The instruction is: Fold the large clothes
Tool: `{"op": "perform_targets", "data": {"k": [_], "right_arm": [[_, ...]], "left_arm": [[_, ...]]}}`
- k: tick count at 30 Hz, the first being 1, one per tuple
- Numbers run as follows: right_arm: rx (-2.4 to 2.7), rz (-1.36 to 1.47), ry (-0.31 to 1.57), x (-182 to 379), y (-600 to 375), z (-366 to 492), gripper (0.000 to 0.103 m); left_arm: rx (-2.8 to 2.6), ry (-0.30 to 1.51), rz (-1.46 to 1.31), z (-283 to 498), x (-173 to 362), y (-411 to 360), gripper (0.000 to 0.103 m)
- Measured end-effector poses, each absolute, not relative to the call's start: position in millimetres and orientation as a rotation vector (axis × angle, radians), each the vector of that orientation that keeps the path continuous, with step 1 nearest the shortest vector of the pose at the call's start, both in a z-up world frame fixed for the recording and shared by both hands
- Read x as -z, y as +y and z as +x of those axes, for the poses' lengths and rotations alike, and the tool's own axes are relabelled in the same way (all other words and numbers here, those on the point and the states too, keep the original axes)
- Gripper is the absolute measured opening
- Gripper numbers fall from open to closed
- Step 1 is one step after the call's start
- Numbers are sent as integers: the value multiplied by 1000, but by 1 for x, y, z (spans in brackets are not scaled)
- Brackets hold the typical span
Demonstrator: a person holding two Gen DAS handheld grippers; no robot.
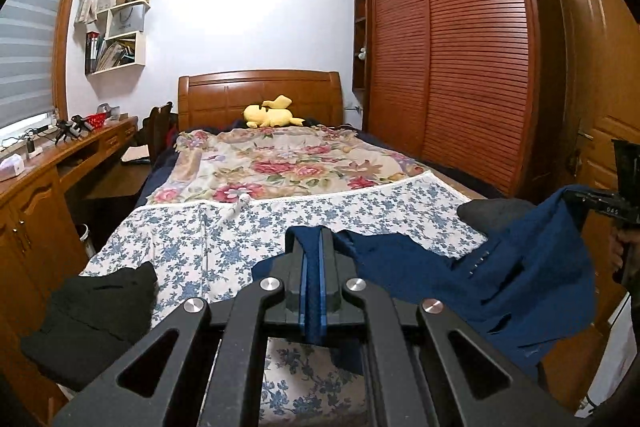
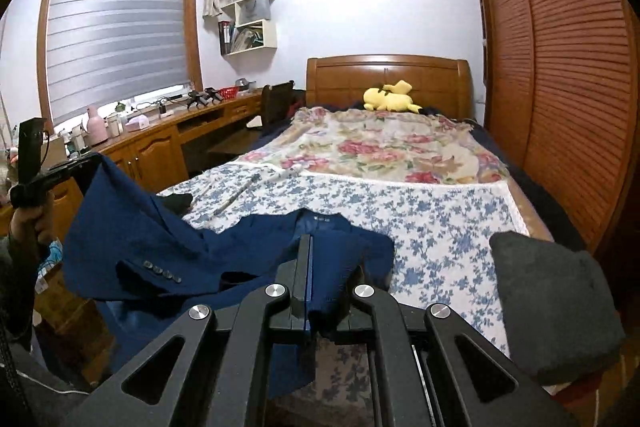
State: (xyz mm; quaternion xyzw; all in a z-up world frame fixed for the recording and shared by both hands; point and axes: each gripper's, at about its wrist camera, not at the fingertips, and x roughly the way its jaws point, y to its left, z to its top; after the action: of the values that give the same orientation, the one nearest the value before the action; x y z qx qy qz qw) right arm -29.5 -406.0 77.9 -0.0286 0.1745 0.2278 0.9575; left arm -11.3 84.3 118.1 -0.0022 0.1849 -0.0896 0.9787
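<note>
Scene: A navy blazer (image 2: 168, 251) hangs stretched between two handheld grippers over the foot end of a bed (image 1: 448, 183), above its blue-flowered sheet (image 2: 440, 227).
Left gripper: The left gripper (image 1: 313, 239) has its fingers clamped together on a fold of the navy cloth, which runs up between the pads.
Right gripper: The right gripper (image 2: 307, 247) is likewise pinched shut on the cloth, close to the collar and its label.
Where the blazer is: Mostly in the air at the bed's foot edge, a buttoned sleeve (image 2: 160, 271) drooping; the collar appears to rest on the sheet, though the fisheye makes that uncertain.
Neighbours: A black garment (image 1: 92, 311) sits at the left foot corner and a dark grey one (image 2: 556, 307) at the right foot corner.
Step in hand: Likely lifting and spreading the blazer before laying it flat.
Doing it well: Keep both grips tight, hold the span taut and level, and lower it onto the bare sheet between the two dark garments, sleeves clear of the edge.
</note>
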Motion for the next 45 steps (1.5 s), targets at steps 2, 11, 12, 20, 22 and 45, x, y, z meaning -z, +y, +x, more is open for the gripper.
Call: {"op": "perform_targets", "data": {"k": [2,11,12,20,22,45], "right_arm": [[-465,-55,368,-72,-403,-14,5],[-432,-85,441,-56,-378,100,5],[-422,-87,443,-57,-375,114,5],[-340,-64,435,-54,-359,225,5],[-311,-76,435,-43,-347,249,6],[-362,-156,629,36,-275,245,53]], "left_arm": [[165,395,-7,4,-109,88,5],[125,515,-34,116,-70,101,5],[118,522,-32,135,-68,103,5],[78,533,-8,230,-57,104,5],[68,554,9,248,-45,103,6],[100,686,-8,232,37,83,78]]}}
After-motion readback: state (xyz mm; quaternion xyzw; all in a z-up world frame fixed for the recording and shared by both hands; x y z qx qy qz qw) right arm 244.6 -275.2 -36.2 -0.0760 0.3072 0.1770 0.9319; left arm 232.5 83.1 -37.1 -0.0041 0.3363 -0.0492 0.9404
